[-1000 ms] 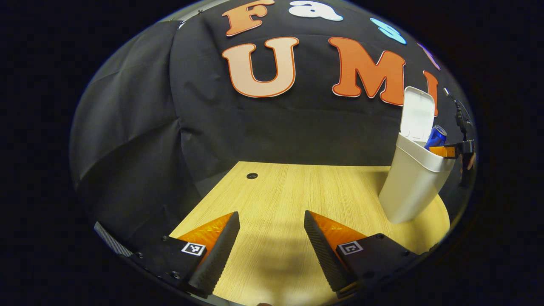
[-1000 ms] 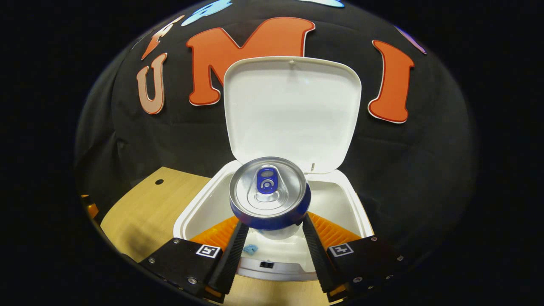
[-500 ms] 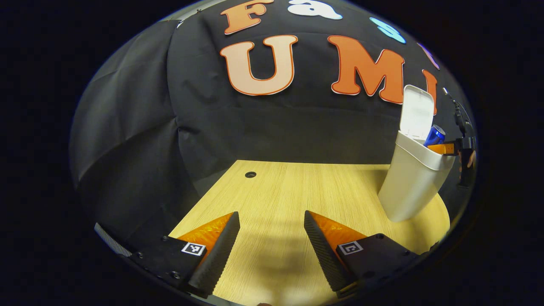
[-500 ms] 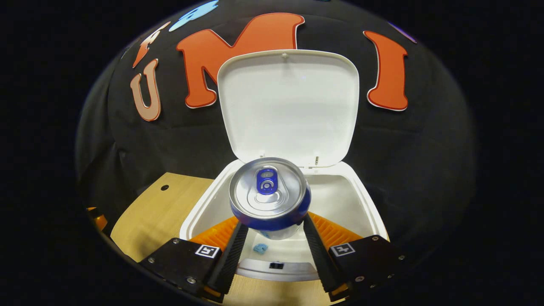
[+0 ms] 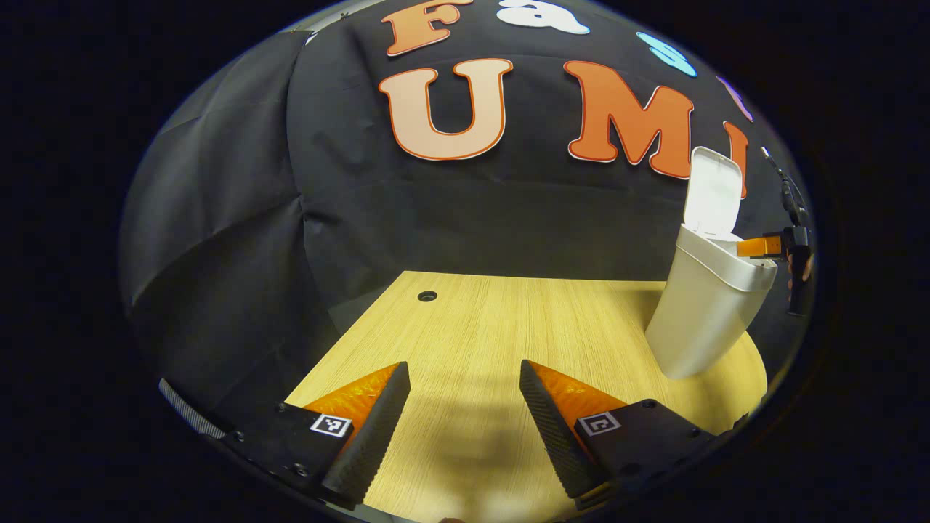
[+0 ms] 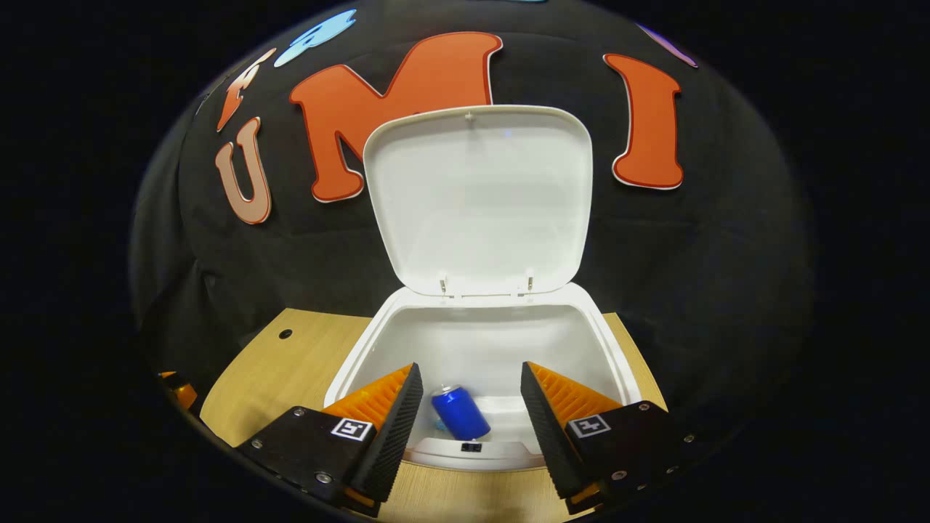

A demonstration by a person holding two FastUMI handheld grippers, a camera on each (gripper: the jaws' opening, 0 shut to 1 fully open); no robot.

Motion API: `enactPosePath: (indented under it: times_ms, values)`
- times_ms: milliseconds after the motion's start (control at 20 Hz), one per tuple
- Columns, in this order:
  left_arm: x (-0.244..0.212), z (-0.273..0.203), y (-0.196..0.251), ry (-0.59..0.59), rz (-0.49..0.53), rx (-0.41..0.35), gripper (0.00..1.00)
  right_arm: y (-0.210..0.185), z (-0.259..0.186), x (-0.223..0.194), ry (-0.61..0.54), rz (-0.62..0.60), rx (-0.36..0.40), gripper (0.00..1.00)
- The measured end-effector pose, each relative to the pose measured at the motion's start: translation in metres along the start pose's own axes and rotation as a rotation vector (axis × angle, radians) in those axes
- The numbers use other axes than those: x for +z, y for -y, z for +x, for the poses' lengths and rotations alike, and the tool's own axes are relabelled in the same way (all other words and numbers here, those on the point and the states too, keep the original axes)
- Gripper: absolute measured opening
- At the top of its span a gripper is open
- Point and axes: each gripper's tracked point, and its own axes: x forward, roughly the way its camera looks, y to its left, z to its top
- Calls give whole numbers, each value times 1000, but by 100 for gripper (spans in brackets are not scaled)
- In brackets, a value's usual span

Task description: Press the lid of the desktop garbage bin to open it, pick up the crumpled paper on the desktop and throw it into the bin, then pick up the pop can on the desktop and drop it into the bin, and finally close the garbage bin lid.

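One thing has changed in the last half second: the pop can point(image 6: 461, 412), which sat clamped between the right gripper's point(image 6: 471, 410) fingers above the mouth of the garbage bin point(image 6: 481, 341), now lies tilted on the bin's floor, seen down through the gap between those fingers and touching neither of them. The right gripper's fingers stand apart with nothing in them, poised over the near rim of the bin. In the left gripper view the same release shows from the side: the blue can that poked up behind the bin's rim is gone from there, and the far-off right gripper point(image 5: 763, 247) hangs at the rim just beyond the bin point(image 5: 708, 312). A small pale-blue scrap peeps out beside the can, just left of it; whether that is the crumpled paper I cannot tell. The lid point(image 6: 476, 200) stands upright, swung back on its hinges beyond the right fingertips. The left gripper point(image 5: 465, 418) has hardly shifted; its fingers are apart and empty, hovering low over the bare wooden desktop point(image 5: 508, 327), with the bin well off to the right of its fingertips. I judge the can-dropping step done, so what remains of the task is closing the lid, which calls for reaching past the fingertips to its raised top edge and pushing it down.
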Motion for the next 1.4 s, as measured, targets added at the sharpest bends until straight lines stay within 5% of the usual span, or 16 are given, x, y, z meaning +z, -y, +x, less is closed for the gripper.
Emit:
enactPosePath:
  times_ms: [1400]
  values:
    - [2,6,1,-4,-5,-15,98,2,-16,187,216,-111,-13,83]
